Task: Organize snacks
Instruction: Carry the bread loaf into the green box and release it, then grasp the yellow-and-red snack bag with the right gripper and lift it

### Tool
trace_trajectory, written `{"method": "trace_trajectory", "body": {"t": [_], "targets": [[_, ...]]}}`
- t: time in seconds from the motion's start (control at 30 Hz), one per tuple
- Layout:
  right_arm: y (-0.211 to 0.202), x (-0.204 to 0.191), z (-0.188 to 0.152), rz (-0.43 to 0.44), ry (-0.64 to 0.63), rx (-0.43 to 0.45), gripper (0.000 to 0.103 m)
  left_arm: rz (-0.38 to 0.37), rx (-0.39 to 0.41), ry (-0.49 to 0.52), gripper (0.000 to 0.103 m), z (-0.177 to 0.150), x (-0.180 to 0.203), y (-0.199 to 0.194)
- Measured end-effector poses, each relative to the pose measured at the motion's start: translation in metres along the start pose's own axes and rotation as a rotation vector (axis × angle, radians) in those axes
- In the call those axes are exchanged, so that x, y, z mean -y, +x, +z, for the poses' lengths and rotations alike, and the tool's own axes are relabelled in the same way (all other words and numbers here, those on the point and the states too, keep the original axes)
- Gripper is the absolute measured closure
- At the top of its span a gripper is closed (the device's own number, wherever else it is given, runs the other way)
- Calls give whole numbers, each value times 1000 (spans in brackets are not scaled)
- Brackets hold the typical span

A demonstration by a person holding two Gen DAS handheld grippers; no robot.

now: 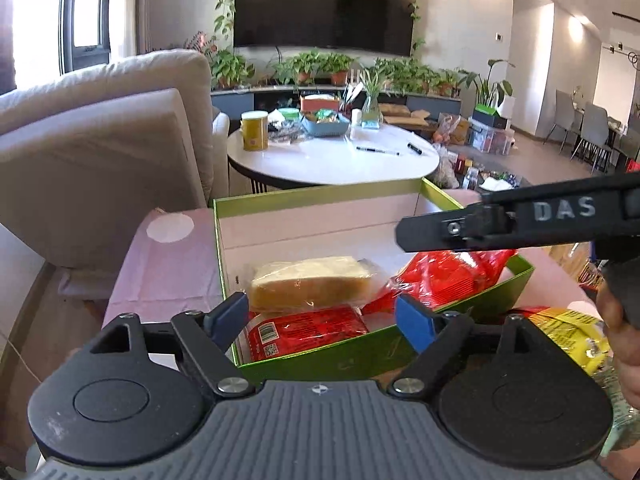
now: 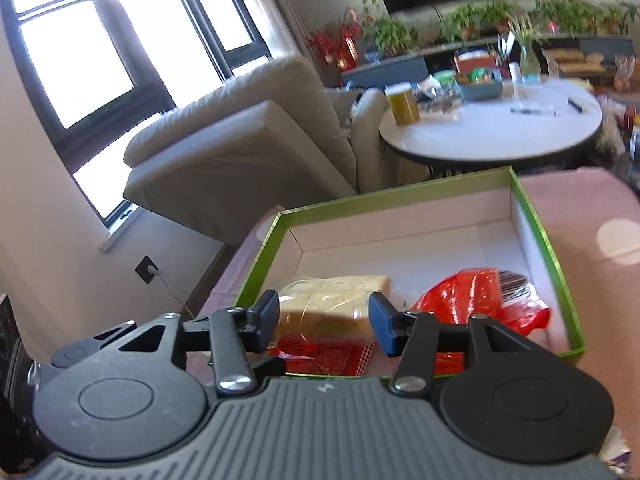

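Pink tabletop (image 1: 168, 276) bears a yellow packet (image 1: 572, 328) only the left view shows; both tools gape empty.

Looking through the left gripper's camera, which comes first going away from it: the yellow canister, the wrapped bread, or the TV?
1. Wrapped bread, in the green box just past the left gripper.
2. Yellow canister, on the left of the white round table beyond.
3. TV, on the far wall.
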State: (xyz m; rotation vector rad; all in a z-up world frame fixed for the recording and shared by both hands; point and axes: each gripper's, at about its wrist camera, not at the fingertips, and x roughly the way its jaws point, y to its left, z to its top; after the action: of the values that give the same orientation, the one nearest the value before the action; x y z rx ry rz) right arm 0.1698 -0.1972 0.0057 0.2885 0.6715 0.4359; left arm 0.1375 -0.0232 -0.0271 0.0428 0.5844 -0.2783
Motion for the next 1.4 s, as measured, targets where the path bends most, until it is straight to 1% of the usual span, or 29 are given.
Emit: {"method": "trace_trajectory", "body": {"t": [0.13, 0.2, 0.4, 0.53, 0.67, 0.73, 0.87, 0.97, 1.03, 1.1, 1.23, 1.3, 1.4], "targets": [[-21, -1, 0, -14, -35, 52, 41, -5, 24, 0, 22, -1, 4, -15], [-31, 2, 1, -36, -32, 71, 39, -7, 30, -1, 22, -3, 8, -22], [-57, 17, -5, -100, 0, 100, 38, -35, 32, -5, 20, -12, 18, -34], [-70, 25, -15, -115, 14, 98, 38, -52, 27, -1, 19, -19, 28, -37], [-77, 31, -26, -160, 15, 87, 38, -76, 11, 8, 18, -26, 40, -39], [-77, 37, -30, -177, 33, 80, 38, -82, 2, 13, 18, -28, 45, -39], [-71, 51, -36, -246, 73, 62, 38, -75, -16, 27, 18, -33, 51, -37], [-62, 62, -39, -263, 118, 32, 38, -65, -26, 23, 18, -34, 50, -35], [-57, 66, -43, -258, 145, 7, 38, -51, -27, 19, 18, -35, 49, -36], [-54, 66, -48, -235, 153, -17, 38, -30, -22, 13, 18, -35, 45, -38], [-50, 51, -54, -196, 118, -50, 37, 10, -2, -20, 18, -34, 31, -45], [-53, 40, -59, -148, 103, -69, 37, 29, 11, -40, 18, -32, 23, -49], [-52, 18, -64, -25, 76, -108, 37, 61, 33, -66, 18, -31, 13, -56]]}}
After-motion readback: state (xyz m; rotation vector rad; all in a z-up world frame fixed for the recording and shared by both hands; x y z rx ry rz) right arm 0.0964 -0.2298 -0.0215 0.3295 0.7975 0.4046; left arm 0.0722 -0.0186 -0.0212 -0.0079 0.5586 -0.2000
